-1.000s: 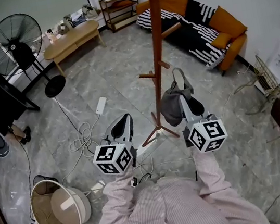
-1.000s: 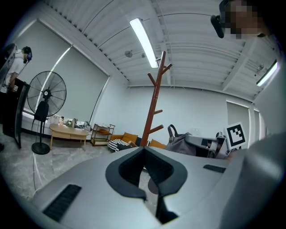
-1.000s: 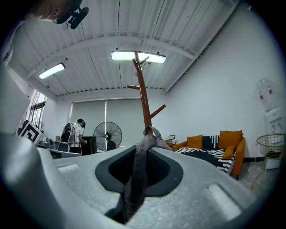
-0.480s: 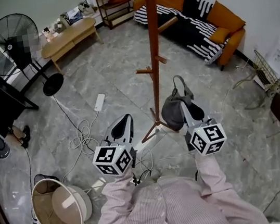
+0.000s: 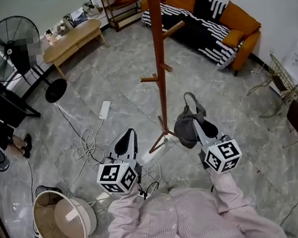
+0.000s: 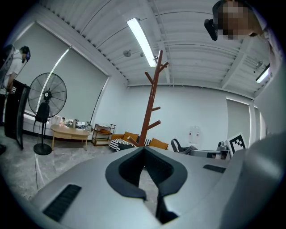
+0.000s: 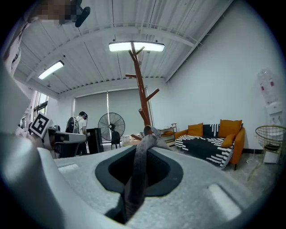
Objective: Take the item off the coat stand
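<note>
Already off the stand: grey item held clear of the pegs

The grey cloth item [image 5: 186, 128] hangs from the right gripper [image 5: 195, 118], whose jaws are pinched together on its strap [image 7: 135, 179]. It sits near the person, just right of the foot of the coat stand [image 5: 159, 75], touching none of the pegs, which look bare. Judging by this, the removal is done; at most, setting the item down remains. The left gripper [image 5: 126, 143], at the left, has its jaws pressed together on nothing.
</note>
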Demonstrator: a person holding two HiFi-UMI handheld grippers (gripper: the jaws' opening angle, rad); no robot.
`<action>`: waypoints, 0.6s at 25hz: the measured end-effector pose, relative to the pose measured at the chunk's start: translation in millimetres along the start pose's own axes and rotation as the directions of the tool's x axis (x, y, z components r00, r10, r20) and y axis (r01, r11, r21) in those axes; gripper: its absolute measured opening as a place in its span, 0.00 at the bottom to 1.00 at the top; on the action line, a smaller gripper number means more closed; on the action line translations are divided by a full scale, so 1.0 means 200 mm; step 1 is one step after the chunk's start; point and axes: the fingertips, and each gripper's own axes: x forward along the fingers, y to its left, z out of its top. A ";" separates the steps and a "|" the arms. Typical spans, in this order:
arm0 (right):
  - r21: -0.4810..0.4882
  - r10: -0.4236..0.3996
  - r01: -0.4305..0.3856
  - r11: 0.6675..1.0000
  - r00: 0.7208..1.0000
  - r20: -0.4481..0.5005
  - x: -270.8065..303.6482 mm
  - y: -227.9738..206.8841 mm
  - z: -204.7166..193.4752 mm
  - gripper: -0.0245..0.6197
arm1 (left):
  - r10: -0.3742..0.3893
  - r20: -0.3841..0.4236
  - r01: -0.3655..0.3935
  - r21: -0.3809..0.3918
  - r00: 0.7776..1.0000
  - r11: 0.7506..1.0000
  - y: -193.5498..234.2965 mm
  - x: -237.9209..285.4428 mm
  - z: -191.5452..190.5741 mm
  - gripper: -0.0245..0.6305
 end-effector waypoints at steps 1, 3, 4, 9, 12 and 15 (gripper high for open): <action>0.002 0.002 -0.002 1.000 1.000 -0.002 -0.01 -0.01 0.00 0.11 | 0.009 0.002 -0.009 0.001 1.000 1.000 0.00 0.00 0.00 0.04; 0.005 0.006 -0.006 1.000 1.000 -0.007 -0.02 -0.02 0.00 0.11 | 0.024 0.002 -0.024 0.014 1.000 1.000 0.00 0.01 0.00 0.04; 0.008 0.008 -0.007 1.000 1.000 -0.010 -0.02 -0.03 0.00 0.11 | 0.031 0.002 -0.031 0.020 1.000 0.999 0.00 0.01 0.01 0.04; 0.040 -0.005 0.005 0.999 1.000 0.005 -0.03 -0.07 0.02 0.10 | 0.070 0.008 -0.070 0.017 0.997 0.997 0.02 0.00 0.00 0.04; 0.044 -0.002 0.001 0.999 1.000 0.021 -0.02 -0.08 0.05 0.10 | 0.094 0.011 -0.094 0.017 0.996 0.995 0.04 -0.01 0.01 0.04; 0.044 0.007 -0.008 0.999 1.000 0.027 0.00 -0.08 0.07 0.10 | 0.115 0.012 -0.115 0.011 0.993 0.993 0.06 -0.01 0.02 0.04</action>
